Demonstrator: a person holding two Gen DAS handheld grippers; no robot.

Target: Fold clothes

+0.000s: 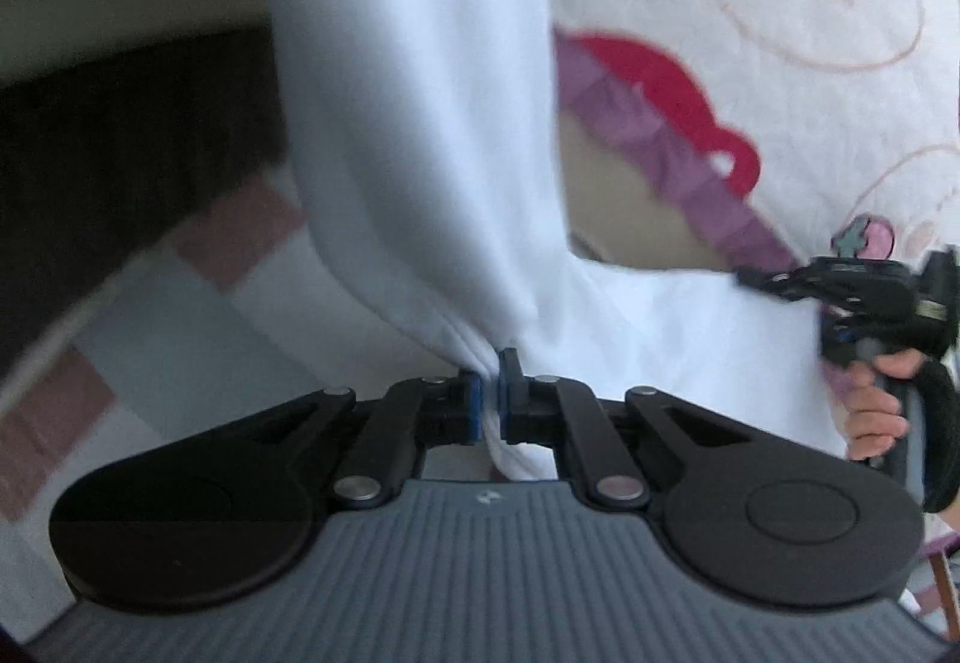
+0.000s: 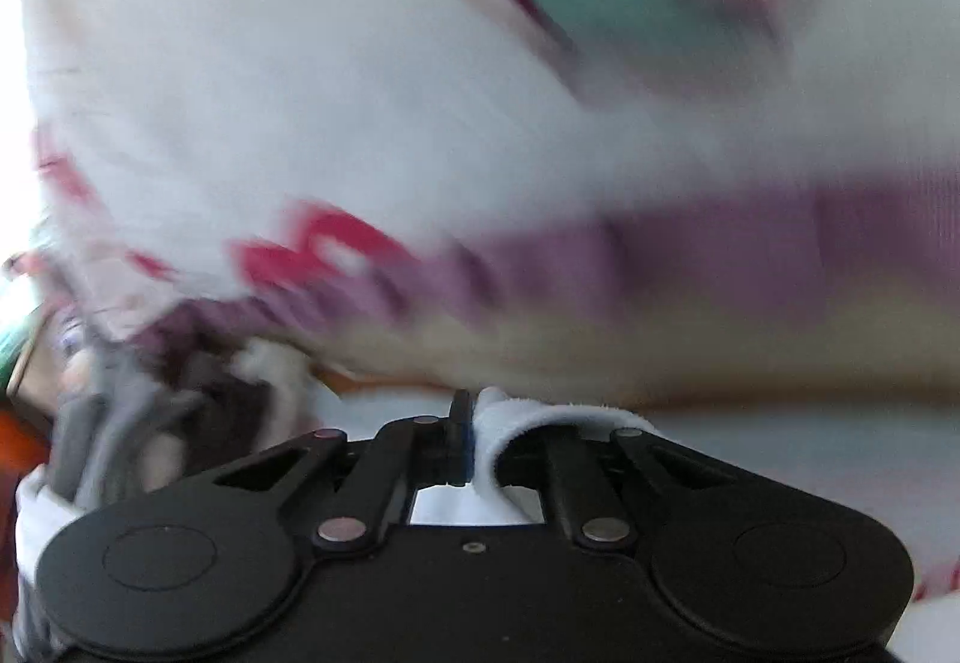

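A white sweatshirt (image 1: 408, 93) with pale cartoon prints, a red shape and a purple neckband hangs lifted in front of me. In the left wrist view my left gripper (image 1: 492, 399) is shut on a gathered fold of its white hem, which bunches between the blue pads. My right gripper (image 1: 756, 279) appears at the right edge, side on, with its tip at the end of the purple band. In the blurred right wrist view the sweatshirt (image 2: 300, 63) fills the picture. There the right gripper (image 2: 474, 423) is shut on a white edge that curls over its right finger.
Below the garment lies a bed cover (image 1: 180, 303) with pink and grey squares. Dark furniture (image 1: 120, 123) stands at the left behind it. A person's hand (image 1: 876, 411) grips the right gripper's handle. Blurred clutter (image 2: 90, 393) shows at the left of the right wrist view.
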